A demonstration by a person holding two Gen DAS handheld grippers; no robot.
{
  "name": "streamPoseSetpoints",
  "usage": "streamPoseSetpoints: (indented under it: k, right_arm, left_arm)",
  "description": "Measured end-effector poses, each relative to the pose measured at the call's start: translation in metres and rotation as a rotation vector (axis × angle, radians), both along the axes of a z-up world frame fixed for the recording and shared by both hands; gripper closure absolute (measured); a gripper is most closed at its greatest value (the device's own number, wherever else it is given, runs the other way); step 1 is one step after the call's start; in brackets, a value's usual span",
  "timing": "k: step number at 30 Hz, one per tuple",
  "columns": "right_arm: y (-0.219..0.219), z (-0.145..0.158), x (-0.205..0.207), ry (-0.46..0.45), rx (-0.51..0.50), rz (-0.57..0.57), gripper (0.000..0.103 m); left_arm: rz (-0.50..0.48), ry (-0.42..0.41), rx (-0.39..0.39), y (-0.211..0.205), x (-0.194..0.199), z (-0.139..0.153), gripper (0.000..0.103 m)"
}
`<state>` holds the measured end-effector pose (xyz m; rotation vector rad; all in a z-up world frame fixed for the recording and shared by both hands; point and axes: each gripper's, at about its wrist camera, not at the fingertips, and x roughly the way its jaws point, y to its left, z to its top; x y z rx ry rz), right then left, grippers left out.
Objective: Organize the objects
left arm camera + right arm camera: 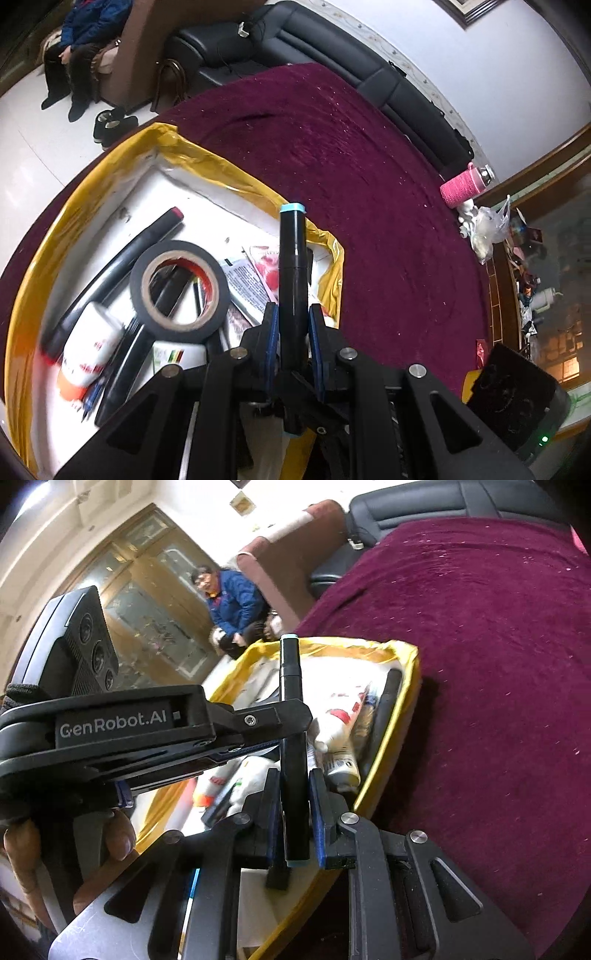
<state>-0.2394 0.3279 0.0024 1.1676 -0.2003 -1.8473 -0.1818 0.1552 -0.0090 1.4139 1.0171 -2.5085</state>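
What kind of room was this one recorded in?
Most likely a home living room: a black leather sofa runs along the wall, a maroon cloth covers the table, and a person in a blue jacket sits in an armchair.

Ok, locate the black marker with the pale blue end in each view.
Left wrist: black marker centre, upright between the left gripper fingers.
Right wrist: black marker centre again, between the right gripper fingers.
Shared landmark: yellow-lined box behind it, on maroon cloth.

Surface (369,184): draped in maroon velvet cloth. On it: yellow-lined white tray (55,229) of stationery; pink yarn-wrapped bottle (461,184) and crumpled plastic bag (487,225) at far edge.
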Motion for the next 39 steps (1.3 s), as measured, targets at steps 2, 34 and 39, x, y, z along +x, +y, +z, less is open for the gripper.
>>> streamPoseSetpoints:
  k: [2,34,39]
  right_arm:
    - [-0.003,0.002,-0.003,0.015,0.024,-0.006,0.087]
    - [0.015,0.034,0.048,0.255,-0.013,0.015,0.041]
    - [0.014,0.035,0.055,0.226,0.036,0.043,0.041]
  left_arm:
    - [0.002,-0.007,0.012,-0.003,-0.001,-0.003,0.088]
    - [0.171,0.011,-0.514,0.016,0.073,0.038,0.027]
    - [0.203,-0.072,-0.65,0.022,0.079,0.037,0.027]
